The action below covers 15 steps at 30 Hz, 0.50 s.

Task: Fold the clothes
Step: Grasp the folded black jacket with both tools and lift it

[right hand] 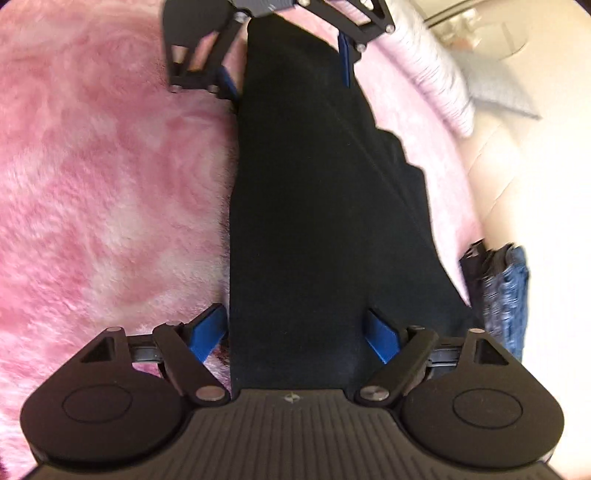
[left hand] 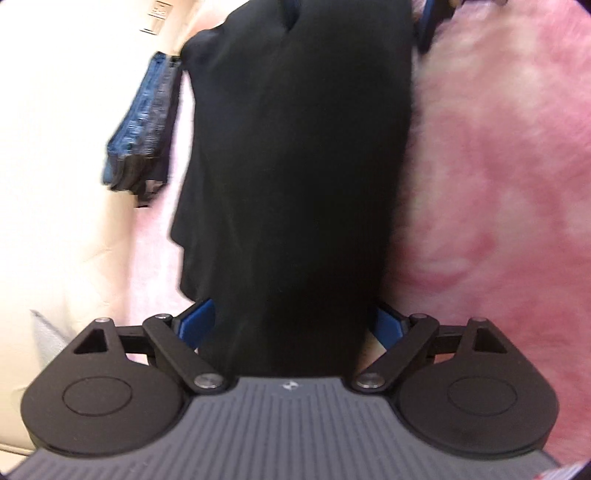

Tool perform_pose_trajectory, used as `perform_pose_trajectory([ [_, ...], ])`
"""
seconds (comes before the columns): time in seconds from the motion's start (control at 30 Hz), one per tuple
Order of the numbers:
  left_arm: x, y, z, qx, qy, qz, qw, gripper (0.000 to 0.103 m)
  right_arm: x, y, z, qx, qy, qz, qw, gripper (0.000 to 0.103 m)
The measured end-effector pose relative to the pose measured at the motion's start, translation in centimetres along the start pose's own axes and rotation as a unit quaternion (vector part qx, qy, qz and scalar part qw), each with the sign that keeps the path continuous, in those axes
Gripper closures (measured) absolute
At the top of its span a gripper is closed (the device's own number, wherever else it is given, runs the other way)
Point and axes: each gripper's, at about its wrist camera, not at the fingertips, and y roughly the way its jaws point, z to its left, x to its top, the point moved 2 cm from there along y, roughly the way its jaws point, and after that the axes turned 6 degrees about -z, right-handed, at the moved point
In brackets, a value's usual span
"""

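A black garment (left hand: 295, 166) (right hand: 306, 203) runs as a long folded band between my two grippers, above a fluffy pink rug (left hand: 498, 166) (right hand: 92, 166). My left gripper (left hand: 293, 325) holds one end, its blue fingers (left hand: 199, 321) pressed against both sides of the cloth. My right gripper (right hand: 295, 328) holds the opposite end the same way. Each gripper shows at the top of the other's view: the left gripper (right hand: 286, 74) and the right gripper (left hand: 358, 18). A loose layer of the garment droops off one long edge.
A stack of blue denim clothes (left hand: 144, 122) (right hand: 506, 295) lies at the rug's edge beside the garment. A cream surface (left hand: 55, 147) borders the rug. A striped pale cloth (right hand: 439, 74) and a grey pillow (right hand: 502, 92) lie past the rug.
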Motion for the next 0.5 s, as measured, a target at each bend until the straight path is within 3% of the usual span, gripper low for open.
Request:
perform_pose_trajectory([
  [0.13,-0.2,0.4,-0.2,0.003,0.011,-0.007,0.9999,0.034,-1.9,-1.0,-0.6,-0.022,-0.011,0.0,1.0,0.042],
  [0.2,-0.2,0.3,-0.7,0.004,0.03,-0.015,0.9994,0.036,-2.5,-0.9,-0.6,-0.03,-0.015,0.006,0.999,0.042],
  [0.27,0.0,0.6,-0.8,0.008,0.038,-0.019,0.999,0.033,-2.7,-0.3,-0.3,-0.036,-0.029,0.008,0.999,0.04],
  [0.33,0.5,0.8,-0.5,0.017,0.041,-0.021,0.9988,0.02,-2.6,0.6,-0.1,-0.045,-0.038,0.007,0.998,0.034],
  [0.4,0.9,0.9,0.1,0.018,0.027,-0.018,0.9993,0.018,-2.6,1.4,-0.5,-0.044,-0.032,0.001,0.999,0.035],
  [0.47,1.0,0.7,0.5,0.019,0.021,-0.017,0.9995,0.019,-2.8,1.5,-1.2,-0.042,-0.029,-0.005,0.999,0.044],
  [0.5,1.0,0.6,0.6,0.021,0.021,-0.016,0.9994,0.019,-2.9,1.4,-1.5,-0.041,-0.027,-0.007,0.999,0.056],
])
